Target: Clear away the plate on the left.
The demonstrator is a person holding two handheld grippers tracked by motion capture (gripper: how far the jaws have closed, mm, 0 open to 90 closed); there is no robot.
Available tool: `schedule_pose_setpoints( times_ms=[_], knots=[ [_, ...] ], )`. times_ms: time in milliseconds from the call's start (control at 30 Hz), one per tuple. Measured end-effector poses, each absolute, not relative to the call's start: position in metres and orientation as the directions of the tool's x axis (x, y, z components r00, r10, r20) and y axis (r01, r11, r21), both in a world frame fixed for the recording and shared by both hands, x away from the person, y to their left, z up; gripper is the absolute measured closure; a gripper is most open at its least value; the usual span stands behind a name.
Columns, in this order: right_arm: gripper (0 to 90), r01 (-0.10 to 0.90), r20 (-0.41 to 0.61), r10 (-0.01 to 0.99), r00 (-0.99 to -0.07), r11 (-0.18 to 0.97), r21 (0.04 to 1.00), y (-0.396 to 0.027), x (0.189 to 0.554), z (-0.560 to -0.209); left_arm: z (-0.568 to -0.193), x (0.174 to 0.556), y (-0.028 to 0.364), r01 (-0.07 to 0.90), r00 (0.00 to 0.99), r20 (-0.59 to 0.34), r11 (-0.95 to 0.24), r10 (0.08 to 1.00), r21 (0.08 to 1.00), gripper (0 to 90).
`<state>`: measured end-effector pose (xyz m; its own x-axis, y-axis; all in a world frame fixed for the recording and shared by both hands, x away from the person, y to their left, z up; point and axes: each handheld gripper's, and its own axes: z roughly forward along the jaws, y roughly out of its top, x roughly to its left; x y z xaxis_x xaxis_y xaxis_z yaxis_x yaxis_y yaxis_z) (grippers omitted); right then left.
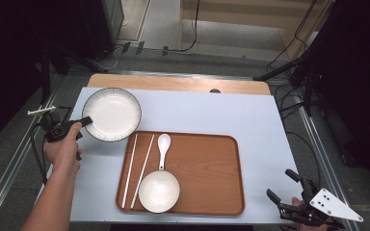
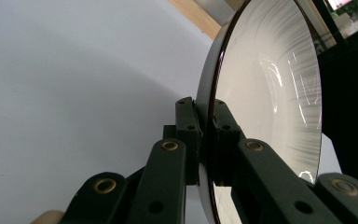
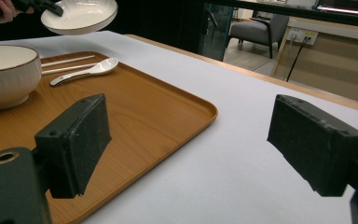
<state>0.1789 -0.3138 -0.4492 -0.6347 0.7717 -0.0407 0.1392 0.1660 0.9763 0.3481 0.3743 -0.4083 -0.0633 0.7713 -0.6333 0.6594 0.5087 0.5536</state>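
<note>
A wide white plate with a dark rim hangs just above the table at the far left, off the tray. My left gripper is shut on its near-left rim; in the left gripper view its jaws pinch the plate edge at my left gripper. The plate is lifted off the table in the right gripper view. On the wooden tray lie two white chopsticks, a white spoon and a white bowl. My right gripper stands open at the table's near right corner, my right gripper holding nothing.
The table is covered with a pale sheet, with a wooden strip along its far edge. Cables and stands crowd the floor beyond and to the right. Bare sheet lies between the tray and the right gripper.
</note>
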Motion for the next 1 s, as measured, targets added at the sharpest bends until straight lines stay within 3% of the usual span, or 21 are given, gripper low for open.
schedule_pose_setpoints(
  times_ms=[1000],
  knots=[
    [13.1, 0.130, -0.044, 0.773, -0.634, 0.162, 0.978, -0.316, 0.179, -0.448, -0.401, 0.355, 0.285, 0.776, 0.156, -0.595, 0.275, 0.788, 0.567, 85.2]
  ],
)
